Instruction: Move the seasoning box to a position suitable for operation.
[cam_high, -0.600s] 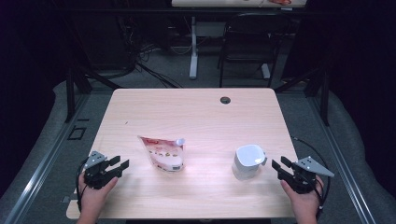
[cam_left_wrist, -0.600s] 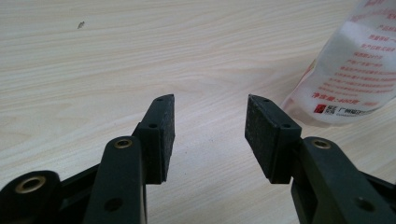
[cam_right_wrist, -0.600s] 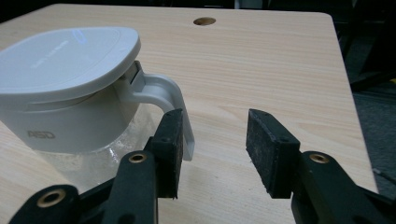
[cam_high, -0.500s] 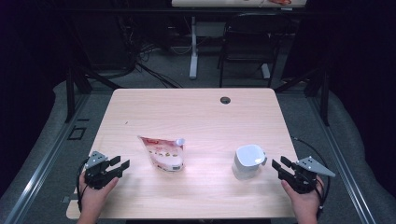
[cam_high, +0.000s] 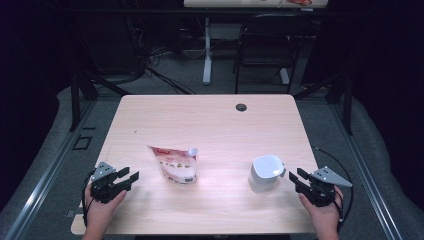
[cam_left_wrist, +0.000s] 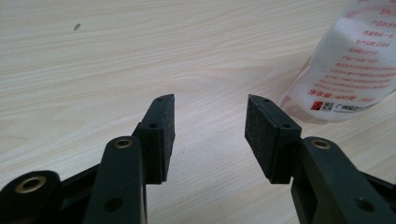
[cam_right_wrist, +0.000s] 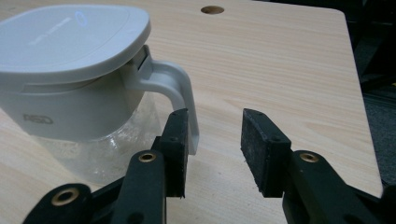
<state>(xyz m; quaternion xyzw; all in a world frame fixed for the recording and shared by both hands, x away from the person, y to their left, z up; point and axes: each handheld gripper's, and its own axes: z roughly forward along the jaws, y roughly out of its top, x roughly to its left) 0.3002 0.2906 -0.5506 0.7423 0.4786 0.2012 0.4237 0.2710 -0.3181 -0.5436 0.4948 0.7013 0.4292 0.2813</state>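
The right gripper (cam_high: 299, 179) is held at the near right edge of the table (cam_high: 210, 120), jaws apart, nothing between them. The jug (cam_high: 266, 173) sits just beside it, at about 9 to 10 o'clock from the tips in the high view, near but not touching. In the right gripper view the jug (cam_right_wrist: 79, 88) is seen at 10 o'clock, its handle (cam_right_wrist: 173, 91) turned toward the jaws, with the handle's loop just past the left jaw tip, so the handle is judged the likely grab point and this hand the nearer one for it. The left gripper (cam_high: 126, 178) is held at the near left, jaws likewise apart and empty. The pouch (cam_high: 175, 163) lies flat at about 2 o'clock from it, a little way off, long axis running roughly 11 to 5 o'clock, spout cap (cam_high: 193, 150) at the far right corner. In the left gripper view the pouch's bottom edge (cam_left_wrist: 348, 70) is seen at 1 to 2 o'clock, beyond the right jaw. Jug: white lid and upper band, clear glass lower body, white looped handle, upright. Pouch: white with red print and red top, soft, partly full by the look. Farther off, a round cable hole (cam_high: 241, 107) is set at 12 o'clock near the far edge.
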